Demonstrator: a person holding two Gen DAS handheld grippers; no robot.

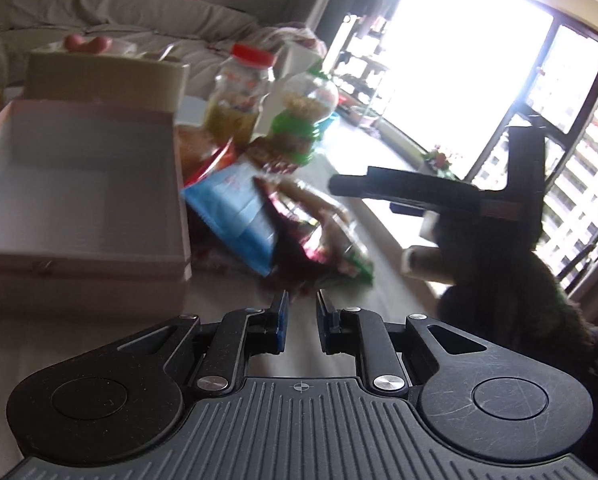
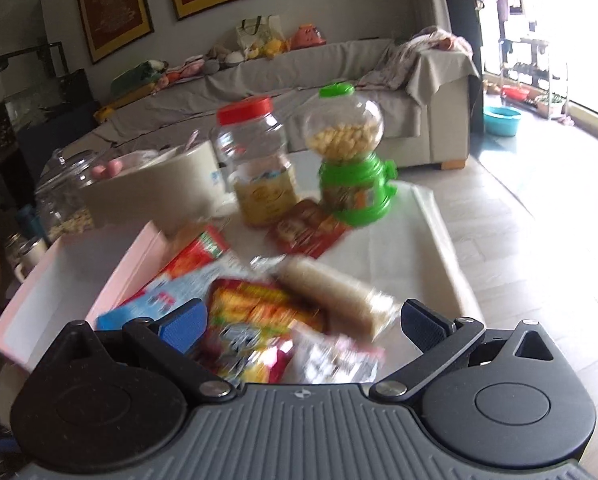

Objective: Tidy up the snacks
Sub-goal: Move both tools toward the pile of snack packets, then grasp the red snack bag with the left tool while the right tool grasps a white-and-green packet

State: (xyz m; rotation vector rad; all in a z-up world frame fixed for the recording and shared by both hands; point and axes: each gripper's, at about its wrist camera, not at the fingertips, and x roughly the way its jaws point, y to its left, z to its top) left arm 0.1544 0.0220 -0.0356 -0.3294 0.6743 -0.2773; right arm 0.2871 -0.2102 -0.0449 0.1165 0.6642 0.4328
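Note:
A pile of snack packets (image 2: 259, 312) lies on the white table beside an empty pink-white box (image 2: 59, 292). In it are a blue-white packet (image 1: 235, 216), a red packet (image 2: 199, 252) and a clear-wrapped roll of crackers (image 2: 335, 296). My right gripper (image 2: 303, 324) is open just above the pile, its jaws astride the packets; it shows in the left wrist view (image 1: 379, 188) too. My left gripper (image 1: 302, 300) is nearly closed with a narrow gap, empty, low over the table just short of the pile. The box (image 1: 79, 184) is to its left.
A red-lidded clear jar (image 2: 255, 164) and a green candy dispenser (image 2: 351, 156) stand behind the pile, with a flat red-brown packet (image 2: 307, 232) before them. A cream container (image 2: 155, 188) and a glass jar (image 2: 63, 196) stand at the left. A grey sofa lies beyond.

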